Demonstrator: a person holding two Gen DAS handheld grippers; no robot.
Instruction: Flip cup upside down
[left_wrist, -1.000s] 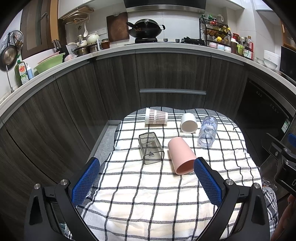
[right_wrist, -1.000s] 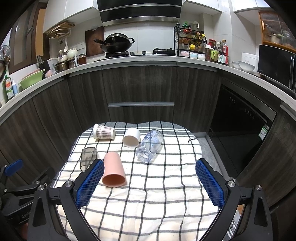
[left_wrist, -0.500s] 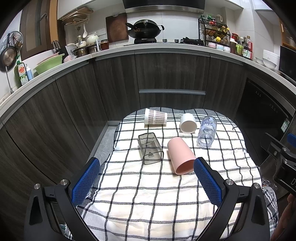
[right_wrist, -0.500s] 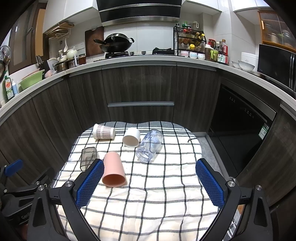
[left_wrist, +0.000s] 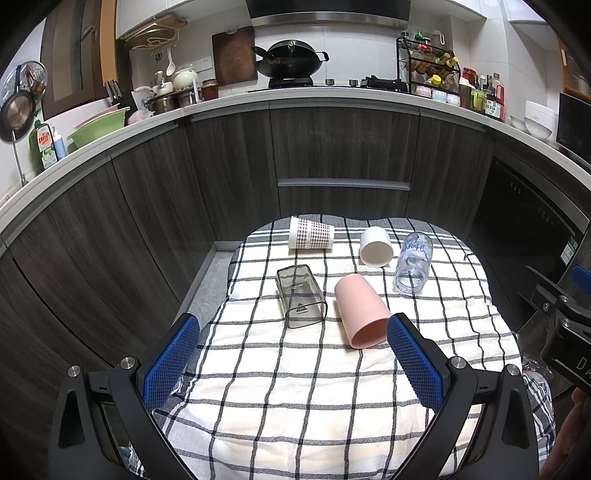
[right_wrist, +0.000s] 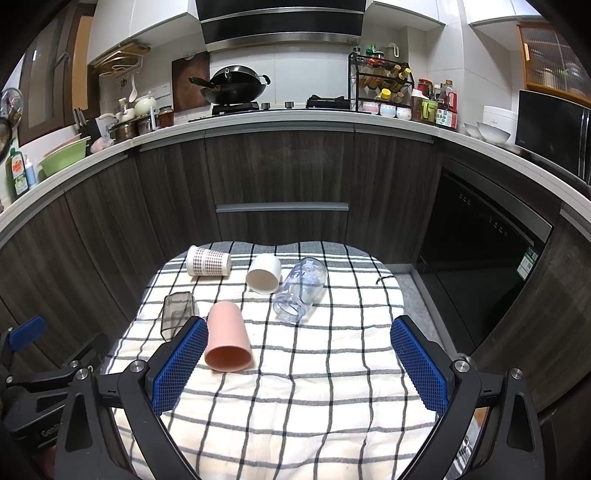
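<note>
Several cups lie on their sides on a checked cloth (left_wrist: 295, 387): a pink cup (left_wrist: 360, 310) (right_wrist: 227, 341), a smoky square cup (left_wrist: 301, 297) (right_wrist: 177, 314), a white cup (left_wrist: 376, 246) (right_wrist: 263, 273), a dotted paper cup (left_wrist: 311, 238) (right_wrist: 207, 261) and a clear jar (left_wrist: 413, 262) (right_wrist: 301, 290). My left gripper (left_wrist: 293, 360) is open and empty, held back from the pink and smoky cups. My right gripper (right_wrist: 299, 363) is open and empty, its left finger beside the pink cup.
Dark wood cabinets (left_wrist: 343, 147) curve behind the cloth-covered table, with a drawer handle (right_wrist: 282, 207). The counter holds a wok (left_wrist: 290, 62), a spice rack (right_wrist: 380, 83), bowls and pots. The other gripper shows at the right edge (left_wrist: 565, 325) and at the left edge (right_wrist: 29, 365).
Both views have barely shifted; the left view has moved a little closer to the cups. No cup has moved.
</note>
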